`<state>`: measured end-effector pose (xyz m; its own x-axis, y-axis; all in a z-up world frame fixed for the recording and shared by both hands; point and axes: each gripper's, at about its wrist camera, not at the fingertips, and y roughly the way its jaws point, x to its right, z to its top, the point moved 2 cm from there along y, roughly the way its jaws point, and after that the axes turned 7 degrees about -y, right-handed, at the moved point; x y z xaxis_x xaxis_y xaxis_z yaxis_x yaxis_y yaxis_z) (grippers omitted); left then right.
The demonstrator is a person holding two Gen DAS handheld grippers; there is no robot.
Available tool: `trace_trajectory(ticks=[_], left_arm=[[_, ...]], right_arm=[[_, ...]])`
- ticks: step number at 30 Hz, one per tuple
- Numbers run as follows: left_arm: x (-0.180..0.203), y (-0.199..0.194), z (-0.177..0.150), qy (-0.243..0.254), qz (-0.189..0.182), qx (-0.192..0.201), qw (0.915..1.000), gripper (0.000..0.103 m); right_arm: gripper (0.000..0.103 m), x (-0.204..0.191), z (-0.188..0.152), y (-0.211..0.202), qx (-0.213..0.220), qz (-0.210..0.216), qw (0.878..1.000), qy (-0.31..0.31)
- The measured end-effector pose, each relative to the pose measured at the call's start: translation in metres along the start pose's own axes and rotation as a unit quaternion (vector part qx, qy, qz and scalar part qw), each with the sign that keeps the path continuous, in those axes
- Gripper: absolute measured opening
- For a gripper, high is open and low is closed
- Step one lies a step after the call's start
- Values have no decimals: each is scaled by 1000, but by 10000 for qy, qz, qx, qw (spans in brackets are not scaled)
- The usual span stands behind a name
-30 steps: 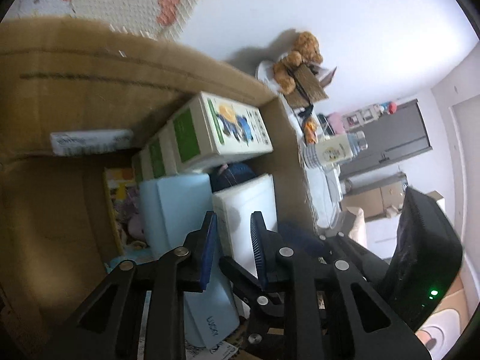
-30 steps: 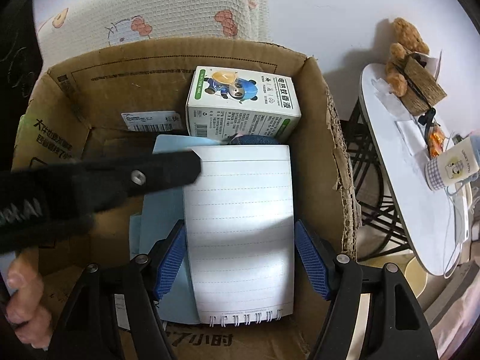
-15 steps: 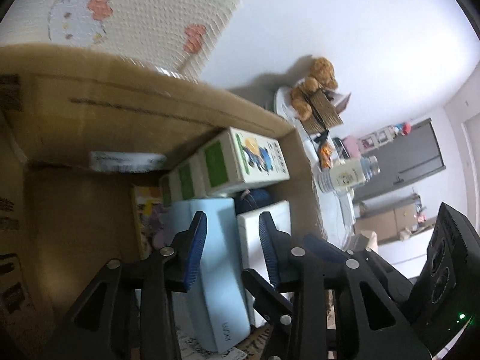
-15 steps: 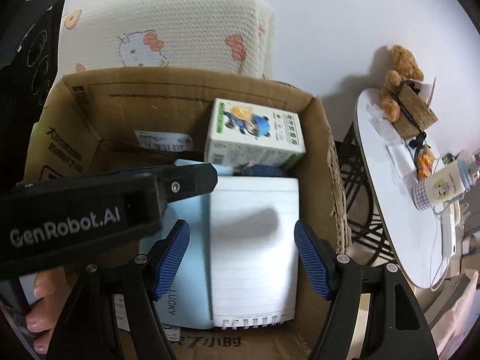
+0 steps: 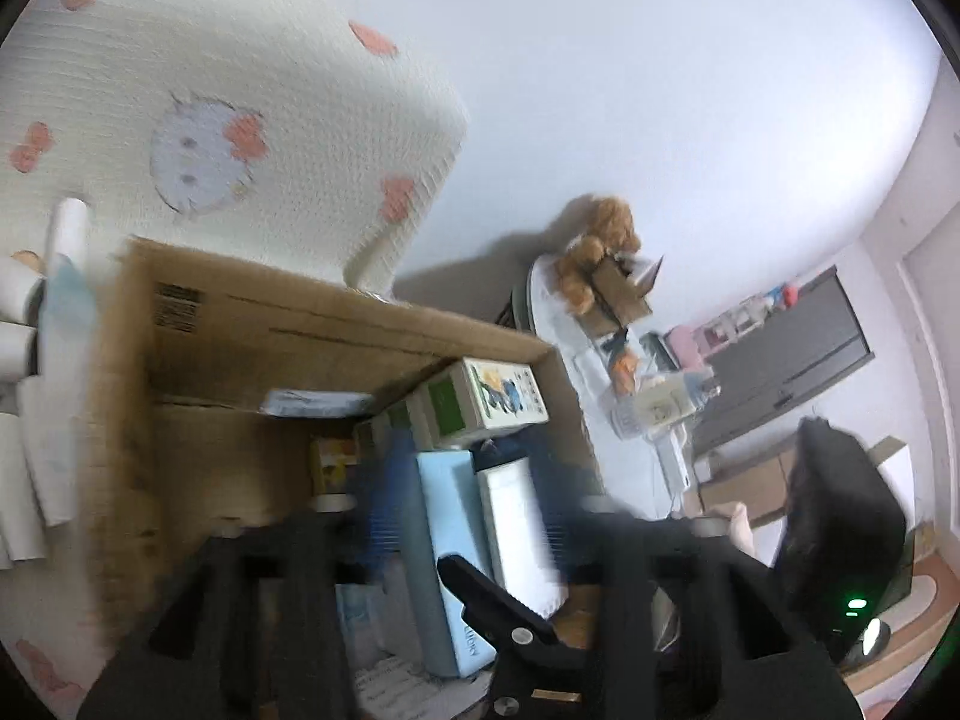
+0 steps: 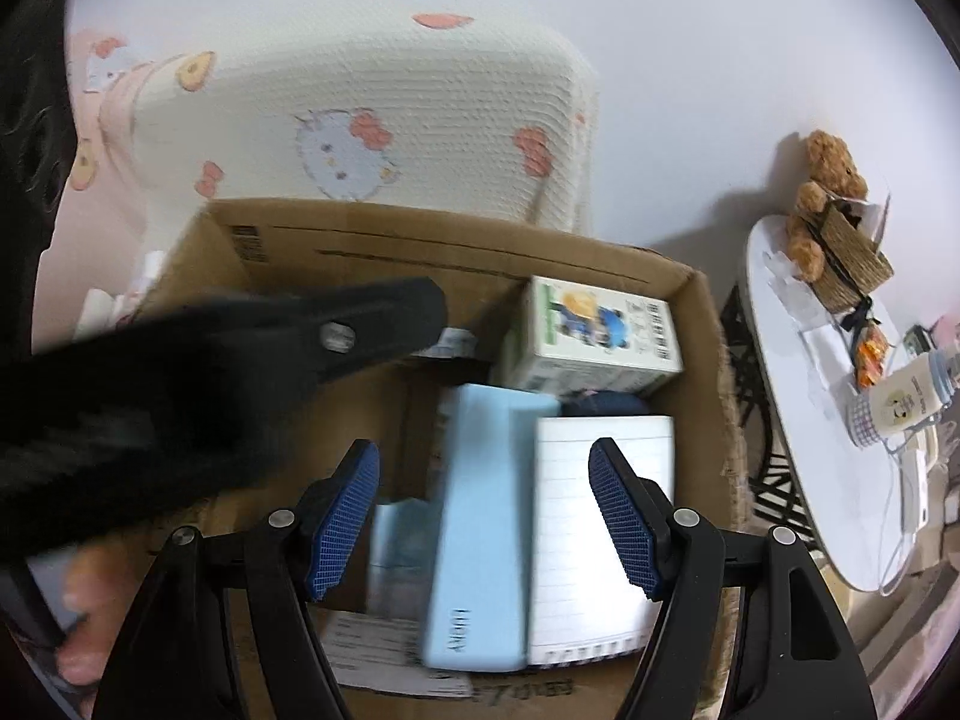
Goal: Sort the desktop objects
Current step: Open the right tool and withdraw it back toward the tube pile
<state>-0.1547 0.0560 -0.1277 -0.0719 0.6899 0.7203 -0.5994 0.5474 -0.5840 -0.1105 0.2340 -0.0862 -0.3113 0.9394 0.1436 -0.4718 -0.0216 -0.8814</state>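
An open cardboard box (image 6: 456,240) holds a light blue case (image 6: 486,510), a white lined spiral notebook (image 6: 564,540) and a green-and-white carton (image 6: 594,330). My right gripper (image 6: 483,516) hovers above the box, open, with nothing between its blue pads. The left gripper's black body (image 6: 240,372) crosses the box from the left. In the blurred left wrist view my left gripper (image 5: 468,519) is above the case (image 5: 444,516) and the notebook (image 5: 516,528); its jaws are closing with nothing between them.
A white knitted cloth with cartoon cats (image 6: 372,138) hangs behind the box. A round white table (image 6: 798,420) to the right carries a teddy bear (image 6: 822,192) and a bottle (image 6: 906,402). White paper rolls (image 5: 36,456) stand left of the box. A person's hand (image 6: 84,600) shows at lower left.
Both grippers have lifted up and back from the box, so its rim and the cloth behind it now show. The notebook and the blue case stay lying in the box.
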Motion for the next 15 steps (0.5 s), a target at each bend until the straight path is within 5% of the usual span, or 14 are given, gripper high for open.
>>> trace_trajectory(ticks=[3, 8, 15], left_arm=[[-18, -23, 9, -119, 388, 353, 9986, 20], [-50, -59, 12, -382, 285, 766, 9959, 20], [-82, -111, 7, -200, 792, 1598, 9838, 20]], right_arm=[[70, -16, 0, -3, -21, 25, 9998, -188], [70, -38, 7, -11, 135, 62, 9993, -350], [70, -73, 23, -19, 310, 286, 9977, -531]])
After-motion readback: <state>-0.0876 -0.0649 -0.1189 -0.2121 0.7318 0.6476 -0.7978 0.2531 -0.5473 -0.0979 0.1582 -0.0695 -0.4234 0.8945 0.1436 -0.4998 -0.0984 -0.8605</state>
